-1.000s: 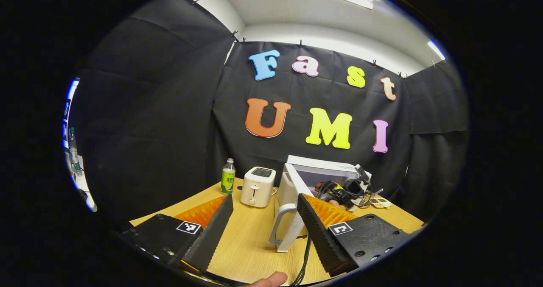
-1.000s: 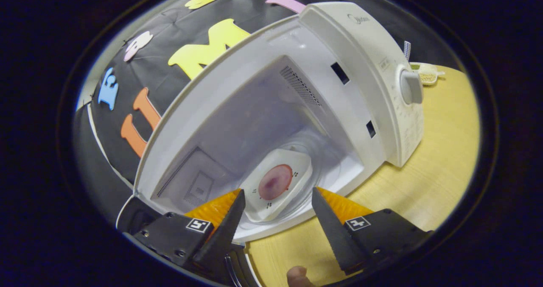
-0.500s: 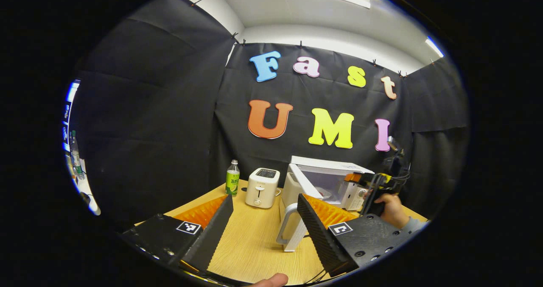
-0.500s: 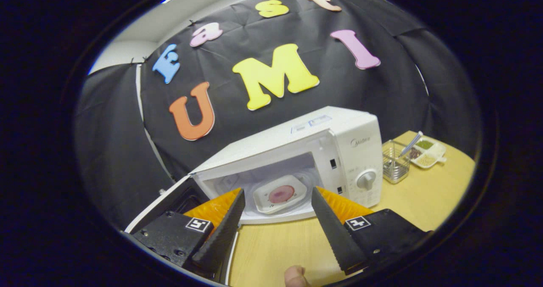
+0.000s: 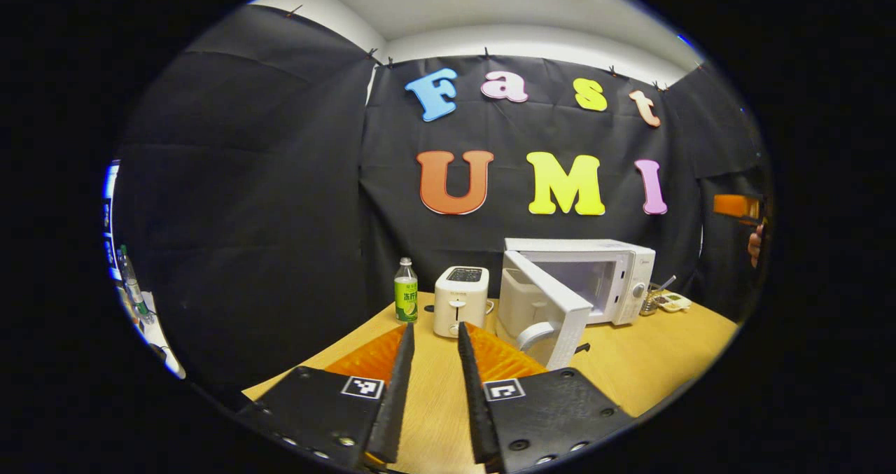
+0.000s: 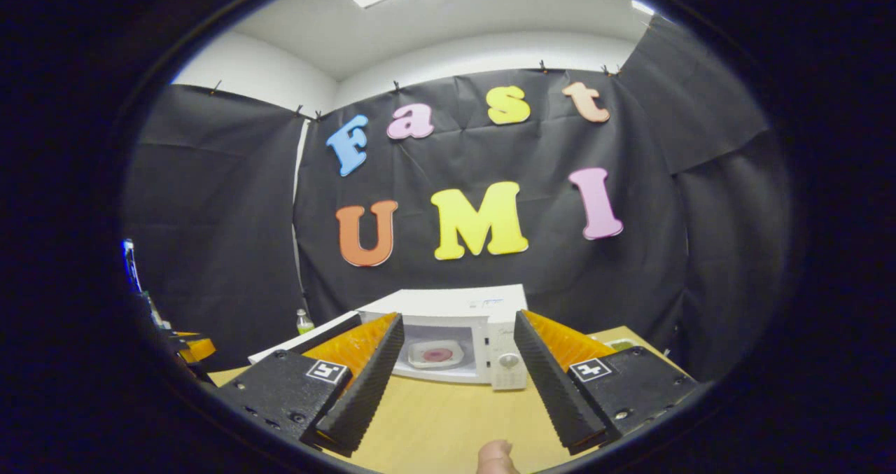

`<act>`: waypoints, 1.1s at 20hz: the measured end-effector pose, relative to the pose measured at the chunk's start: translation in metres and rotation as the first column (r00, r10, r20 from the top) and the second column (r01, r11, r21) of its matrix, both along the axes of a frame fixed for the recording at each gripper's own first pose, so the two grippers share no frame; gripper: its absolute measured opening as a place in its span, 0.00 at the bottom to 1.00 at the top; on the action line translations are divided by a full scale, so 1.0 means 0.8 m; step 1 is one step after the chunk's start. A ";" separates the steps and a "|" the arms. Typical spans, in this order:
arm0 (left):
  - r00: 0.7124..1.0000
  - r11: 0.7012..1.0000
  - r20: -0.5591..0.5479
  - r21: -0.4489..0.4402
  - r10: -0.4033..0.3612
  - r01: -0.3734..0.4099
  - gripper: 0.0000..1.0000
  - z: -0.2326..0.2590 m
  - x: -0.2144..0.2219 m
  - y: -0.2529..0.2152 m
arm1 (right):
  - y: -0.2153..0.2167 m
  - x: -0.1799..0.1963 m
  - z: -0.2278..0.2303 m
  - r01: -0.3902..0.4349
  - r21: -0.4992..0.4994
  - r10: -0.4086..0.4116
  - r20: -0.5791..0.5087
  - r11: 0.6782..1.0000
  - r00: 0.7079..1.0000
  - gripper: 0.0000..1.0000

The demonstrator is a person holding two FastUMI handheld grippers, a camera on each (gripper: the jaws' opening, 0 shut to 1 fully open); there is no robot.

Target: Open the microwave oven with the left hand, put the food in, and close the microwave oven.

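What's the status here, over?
Left gripper jaws narrowed, empty; right gripper open, empty. Food plate inside microwave; door open. Nothing blocking.

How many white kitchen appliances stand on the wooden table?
2: a white toaster beside the green-labelled bottle, and a white microwave oven right of it, door open. Others may be hidden.

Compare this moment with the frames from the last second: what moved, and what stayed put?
The right gripper backed away from the microwave, open and empty. The left gripper also drew back and narrowed its fingers, holding nothing. Unchanged: the plate of food inside, the door open.
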State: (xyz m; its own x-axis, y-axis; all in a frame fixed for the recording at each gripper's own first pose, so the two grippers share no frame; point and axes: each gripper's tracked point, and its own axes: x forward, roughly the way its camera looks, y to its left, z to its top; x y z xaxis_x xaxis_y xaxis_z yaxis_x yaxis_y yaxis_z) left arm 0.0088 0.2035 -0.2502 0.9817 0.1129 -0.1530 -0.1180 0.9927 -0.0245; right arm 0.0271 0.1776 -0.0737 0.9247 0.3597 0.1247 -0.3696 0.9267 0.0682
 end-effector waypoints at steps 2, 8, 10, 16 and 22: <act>1.000 1.000 0.014 0.019 0.023 -0.023 0.01 -0.005 0.010 0.005 | -0.023 -0.032 0.000 0.023 0.007 -0.023 0.006 1.000 1.000 1.00; 0.997 0.998 -0.040 0.005 -0.067 0.067 0.00 -0.052 0.046 -0.031 | -0.067 -0.107 -0.004 -0.012 0.003 0.013 -0.042 1.000 0.999 0.91; 0.992 0.993 -0.038 -0.002 -0.119 0.119 0.00 -0.061 0.055 -0.049 | -0.084 -0.126 -0.004 0.004 -0.016 -0.005 -0.031 1.000 1.000 0.90; 0.983 0.985 -0.077 -0.052 -0.167 0.163 0.00 -0.103 0.077 -0.077 | -0.108 -0.169 -0.013 -0.014 -0.032 0.011 -0.082 0.999 0.997 1.00; 0.972 0.967 -0.042 -0.120 -0.231 0.225 0.00 -0.106 0.086 -0.125 | -0.134 -0.191 -0.005 0.013 -0.061 -0.016 -0.057 0.998 0.998 1.00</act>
State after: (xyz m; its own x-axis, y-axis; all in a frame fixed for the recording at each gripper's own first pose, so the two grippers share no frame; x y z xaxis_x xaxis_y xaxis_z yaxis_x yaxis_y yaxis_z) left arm 0.0773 0.1035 -0.3349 0.9692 -0.1341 -0.2064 0.1067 0.9846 -0.1386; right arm -0.1261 0.0705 -0.0777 0.9349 0.3514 0.0497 -0.3532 0.9350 0.0325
